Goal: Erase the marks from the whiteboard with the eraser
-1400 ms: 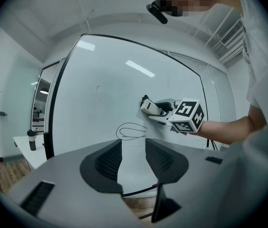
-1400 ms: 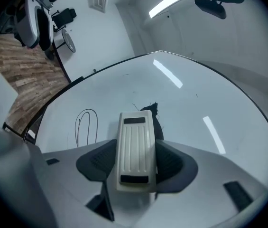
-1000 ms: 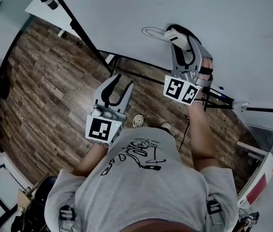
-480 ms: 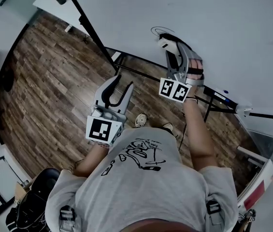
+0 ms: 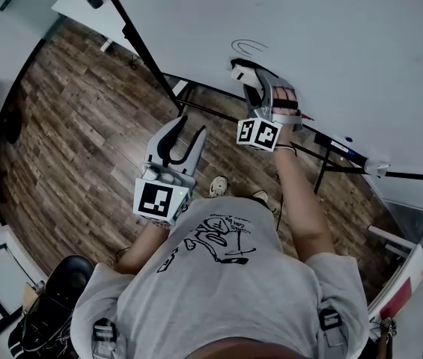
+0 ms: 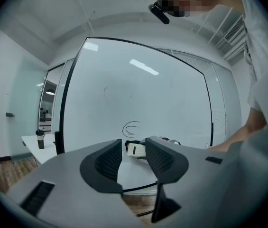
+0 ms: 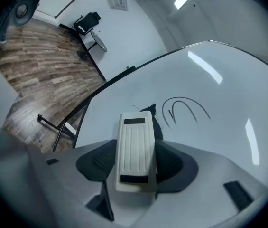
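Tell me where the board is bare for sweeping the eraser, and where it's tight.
Bare: the whiteboard is wide open right of the curved mark, which sits just beyond the eraser in the right gripper. Crowded: the bottom edge, with the marker ledge and the stand frame. The left gripper hangs open, clear of the board.

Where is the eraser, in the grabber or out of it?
In it. The right gripper has its jaws closed on both sides of the eraser, whose front end sticks out toward the whiteboard.

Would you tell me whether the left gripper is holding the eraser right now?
No, the left gripper is open with nothing in it; the eraser is clamped in the right gripper.
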`<state>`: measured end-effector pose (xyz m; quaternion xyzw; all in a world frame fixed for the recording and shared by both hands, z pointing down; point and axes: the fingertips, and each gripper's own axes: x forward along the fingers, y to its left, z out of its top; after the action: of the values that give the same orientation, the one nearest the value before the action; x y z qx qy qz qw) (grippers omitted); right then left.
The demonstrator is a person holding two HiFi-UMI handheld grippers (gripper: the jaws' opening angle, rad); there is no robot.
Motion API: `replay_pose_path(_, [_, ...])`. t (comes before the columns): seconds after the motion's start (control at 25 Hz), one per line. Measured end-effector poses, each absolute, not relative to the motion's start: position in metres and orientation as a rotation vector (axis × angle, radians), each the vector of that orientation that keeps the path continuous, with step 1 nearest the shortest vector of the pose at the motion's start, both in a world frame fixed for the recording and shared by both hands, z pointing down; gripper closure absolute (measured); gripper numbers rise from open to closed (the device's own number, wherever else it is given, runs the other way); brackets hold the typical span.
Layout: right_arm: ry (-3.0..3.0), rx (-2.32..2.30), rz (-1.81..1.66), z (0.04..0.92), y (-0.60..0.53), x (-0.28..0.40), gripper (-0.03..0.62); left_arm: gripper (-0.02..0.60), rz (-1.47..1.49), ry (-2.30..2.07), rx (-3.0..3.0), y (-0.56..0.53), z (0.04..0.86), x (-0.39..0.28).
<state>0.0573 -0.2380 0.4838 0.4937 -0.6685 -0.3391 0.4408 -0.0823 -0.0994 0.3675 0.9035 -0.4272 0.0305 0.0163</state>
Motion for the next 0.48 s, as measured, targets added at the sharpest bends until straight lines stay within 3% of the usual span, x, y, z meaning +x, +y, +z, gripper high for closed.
replay_pose_path(0.48, [-1.788, 1.645, -0.940, 0.299, -0.199, 0.092, 0.335, 0.414, 0.088, -1.338, 2.794, -0.098, 0.369, -0.091])
